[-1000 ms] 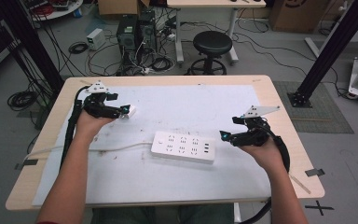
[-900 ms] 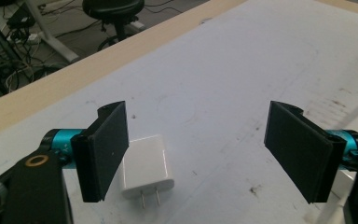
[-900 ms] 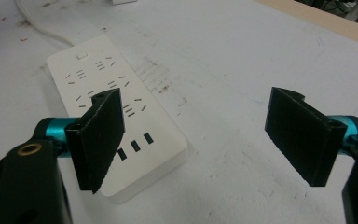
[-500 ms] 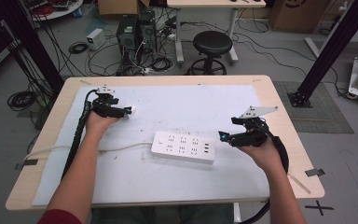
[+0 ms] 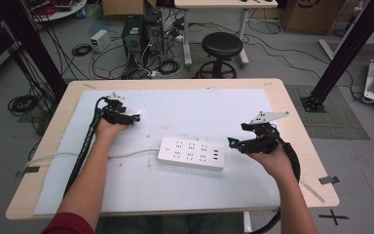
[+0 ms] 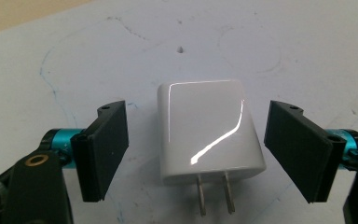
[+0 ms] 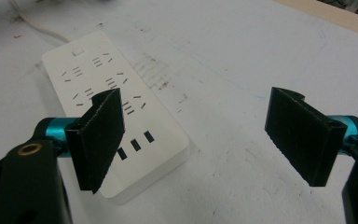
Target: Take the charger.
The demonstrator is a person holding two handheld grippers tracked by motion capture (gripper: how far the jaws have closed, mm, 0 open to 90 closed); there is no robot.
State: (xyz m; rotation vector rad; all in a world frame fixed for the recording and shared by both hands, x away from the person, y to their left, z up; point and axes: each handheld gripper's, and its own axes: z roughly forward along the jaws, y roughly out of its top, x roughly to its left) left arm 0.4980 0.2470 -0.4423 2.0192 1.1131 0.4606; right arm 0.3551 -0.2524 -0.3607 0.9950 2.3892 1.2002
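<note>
Straddling the white charger (image 6: 210,131) with your left gripper (image 6: 196,151), jaws spread | right gripper (image 7: 196,140) spread beside power strip (image 7: 116,112)

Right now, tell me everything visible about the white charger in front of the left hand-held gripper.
The charger is a small, glossy white plastic block with rounded corners and two flat metal prongs pointing toward the camera. It lies flat on the white mat, between the open jaws of the left hand-held gripper; neither jaw touches it. No cable is attached.

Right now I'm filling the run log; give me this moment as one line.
left gripper: open, jaws either side of white charger | right gripper: open, empty, at power strip end | charger lying flat on mat, unplugged
</note>
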